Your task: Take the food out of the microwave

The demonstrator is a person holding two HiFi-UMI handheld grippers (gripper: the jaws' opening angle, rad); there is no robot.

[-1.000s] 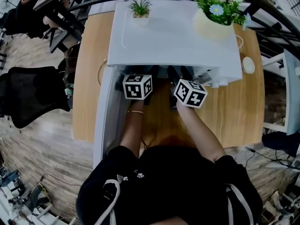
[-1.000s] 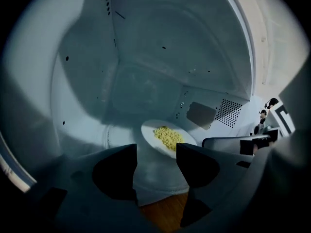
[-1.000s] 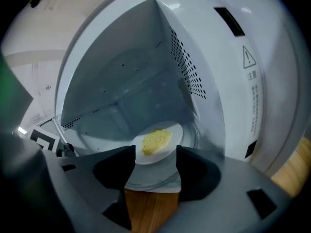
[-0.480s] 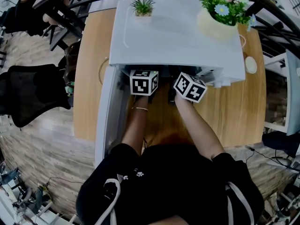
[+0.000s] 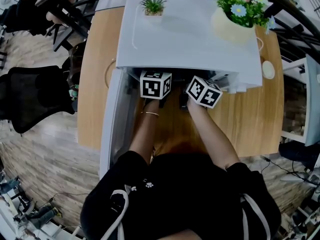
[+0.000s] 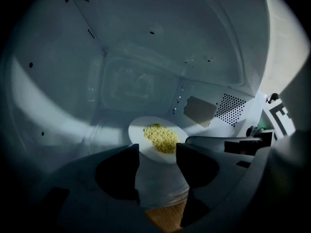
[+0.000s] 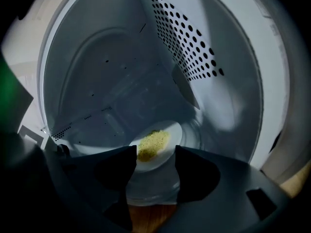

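Surface: wooden table (image 5: 92, 84) carries the white microwave (image 5: 185, 39), door (image 5: 112, 129) swung open to the left.
Left gripper (image 6: 156, 165): jaws apart, nothing between them — aimed at the plate.
Right gripper (image 7: 153, 166): also spread and empty, likely set for a two-sided lift.
Food (image 6: 162, 138): yellow heap on the white plate (image 6: 140, 130), deeper inside the cavity — apparently untouched.

One microwave (image 5: 190, 34), one plate (image 6: 140, 130), two plants (image 5: 152, 5) (image 5: 235, 6)
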